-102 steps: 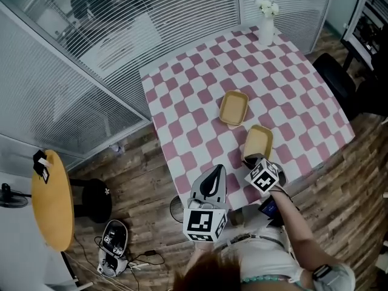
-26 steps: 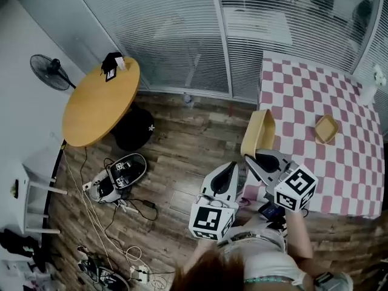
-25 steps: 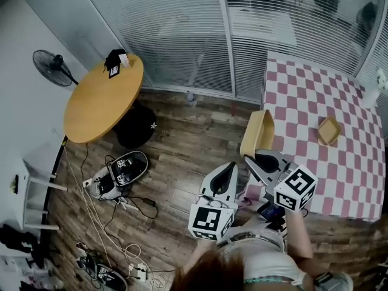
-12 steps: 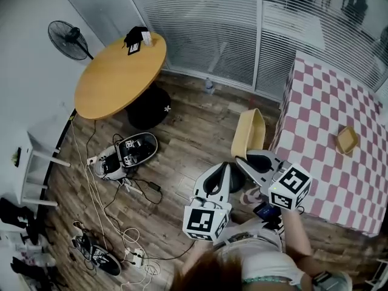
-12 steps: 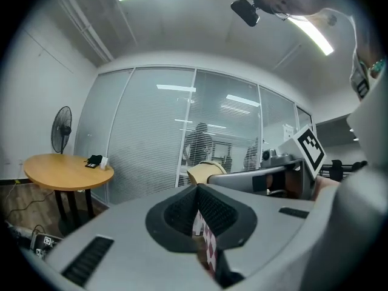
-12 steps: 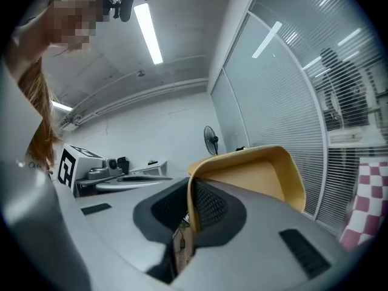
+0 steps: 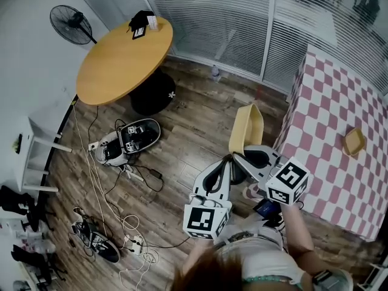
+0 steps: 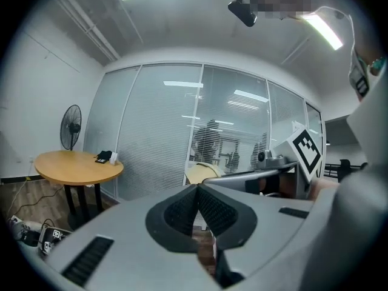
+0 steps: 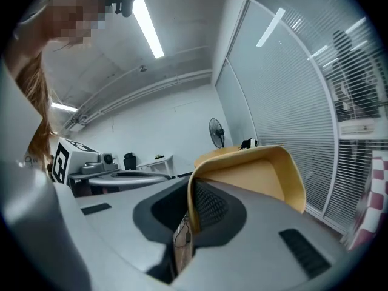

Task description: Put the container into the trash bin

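Over the wooden floor [image 7: 188,126], the right claw [image 7: 237,156] pinches the yellow container [image 7: 245,129] by its thin rim, left claw [image 7: 225,160] closed on nothing; a jolt could drop it short of the bin.

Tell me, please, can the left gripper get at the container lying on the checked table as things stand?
Probably not. The left gripper points away from the table; the container lies far off to its right, and the right gripper, shut on a second container, stands between.
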A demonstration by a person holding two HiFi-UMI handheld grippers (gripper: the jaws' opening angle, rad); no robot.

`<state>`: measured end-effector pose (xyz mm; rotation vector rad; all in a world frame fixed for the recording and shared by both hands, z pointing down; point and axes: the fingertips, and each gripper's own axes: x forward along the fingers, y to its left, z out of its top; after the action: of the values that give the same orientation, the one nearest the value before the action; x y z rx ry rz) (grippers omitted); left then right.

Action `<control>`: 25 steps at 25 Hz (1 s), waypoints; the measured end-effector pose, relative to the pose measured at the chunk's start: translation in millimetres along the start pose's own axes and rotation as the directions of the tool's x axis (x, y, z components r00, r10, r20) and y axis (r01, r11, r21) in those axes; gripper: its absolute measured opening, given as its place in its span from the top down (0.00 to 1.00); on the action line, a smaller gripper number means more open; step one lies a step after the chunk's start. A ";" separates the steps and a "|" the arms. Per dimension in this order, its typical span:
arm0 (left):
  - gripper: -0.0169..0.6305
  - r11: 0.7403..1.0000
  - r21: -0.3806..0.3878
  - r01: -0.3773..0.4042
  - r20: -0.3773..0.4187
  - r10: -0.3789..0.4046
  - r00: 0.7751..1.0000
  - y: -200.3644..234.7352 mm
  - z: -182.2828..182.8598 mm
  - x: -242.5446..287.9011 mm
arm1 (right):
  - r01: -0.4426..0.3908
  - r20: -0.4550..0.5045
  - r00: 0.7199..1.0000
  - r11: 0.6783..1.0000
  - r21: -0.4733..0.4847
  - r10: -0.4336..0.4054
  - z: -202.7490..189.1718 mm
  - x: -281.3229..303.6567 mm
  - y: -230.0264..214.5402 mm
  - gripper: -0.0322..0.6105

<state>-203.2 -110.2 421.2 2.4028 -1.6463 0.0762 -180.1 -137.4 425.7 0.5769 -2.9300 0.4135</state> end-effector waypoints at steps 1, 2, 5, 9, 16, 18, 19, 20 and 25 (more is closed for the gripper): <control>0.96 1.000 -0.001 -0.002 -0.003 0.002 1.000 2.1 -1.1 1.3 | 0.001 -0.014 1.000 1.000 -0.004 -0.001 -6.1 4.3 -4.2 0.94; 0.96 1.000 -0.002 -0.005 -0.007 0.005 1.000 3.7 -3.0 2.0 | 0.002 -0.032 0.999 1.000 -0.004 -0.002 -14.5 8.3 -8.5 0.94; 0.96 1.000 -0.006 -0.015 -0.017 0.014 1.000 6.9 -9.1 0.7 | 0.006 -0.084 0.996 0.999 0.033 -0.003 -44.6 19.1 -19.8 0.94; 0.96 0.999 -0.023 -0.027 -0.040 0.026 0.999 15.8 -19.8 -4.7 | 0.007 -0.155 0.988 0.995 0.100 0.009 -85.3 37.8 -29.5 0.94; 0.96 0.999 -0.029 -0.030 -0.089 0.027 0.996 25.2 -37.4 -1.5 | -0.020 -0.311 0.946 0.978 0.208 0.086 -173.4 79.6 -44.9 0.94; 0.96 0.999 -0.030 -0.026 -0.099 0.022 0.995 28.0 -40.1 -0.4 | -0.026 -0.352 0.929 0.970 0.243 0.113 -200.2 92.2 -47.0 0.94; 0.96 0.999 -0.032 -0.023 -0.102 0.020 0.995 29.5 -41.4 -0.2 | -0.026 -0.371 0.920 0.965 0.260 0.125 -213.1 97.6 -48.3 0.94; 0.96 0.999 -0.034 -0.020 -0.105 0.016 0.994 30.7 -43.0 0.1 | -0.025 -0.386 0.913 0.960 0.278 0.136 -225.3 102.4 -50.0 0.94; 0.96 0.999 -0.046 -0.020 -0.132 0.013 0.991 34.4 -55.2 1.3 | 0.019 -0.446 0.879 0.923 0.384 0.168 -286.7 116.3 -64.5 0.94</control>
<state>-229.9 -111.4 480.5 2.2972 -1.5911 0.1922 -241.7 -152.8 735.2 0.3326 -2.4120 0.9919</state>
